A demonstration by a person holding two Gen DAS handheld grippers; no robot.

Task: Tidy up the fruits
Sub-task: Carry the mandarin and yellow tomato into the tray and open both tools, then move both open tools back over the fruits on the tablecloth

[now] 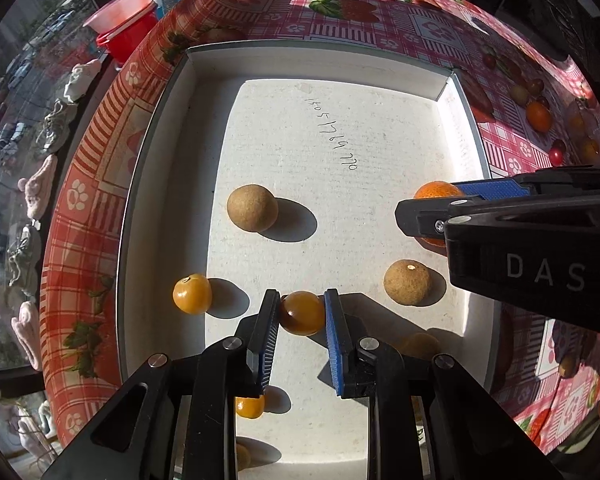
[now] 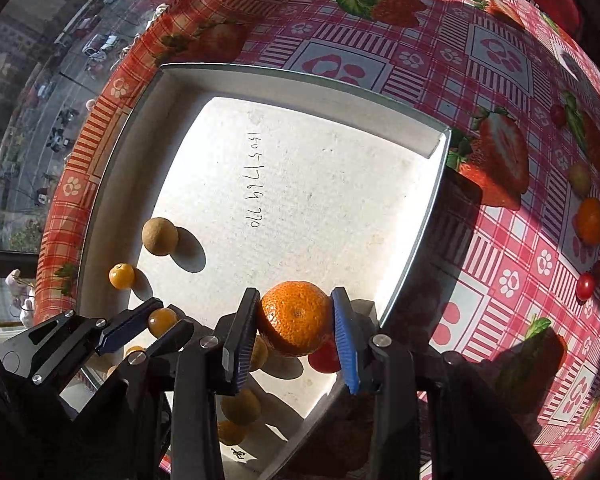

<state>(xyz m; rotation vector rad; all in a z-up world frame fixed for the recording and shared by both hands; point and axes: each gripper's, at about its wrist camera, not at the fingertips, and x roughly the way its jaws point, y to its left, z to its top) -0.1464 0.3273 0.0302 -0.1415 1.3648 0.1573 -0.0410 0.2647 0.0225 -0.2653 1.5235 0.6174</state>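
The right tool (image 1: pixel 428 208) reads "DAS"; the box (image 1: pixel 340 64) bears handwritten digits.

left wrist: steeply down, close above white tray (image 1: pixel 160 200) | right wrist: same | shared: tray floor

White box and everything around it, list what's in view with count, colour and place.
white box: one, white, on the tablecloth.
mandarin: one, orange, over the box.
brown round fruits: two clear, tan, box floor.
small yellow-orange fruits: several, box floor; one in the left gripper.
tablecloth: one, red-pink check with fruit print.
red bowls: stacked, beyond the table edge.
left gripper: black, blue pads, holding a small fruit.
right gripper: black, holding the mandarin.
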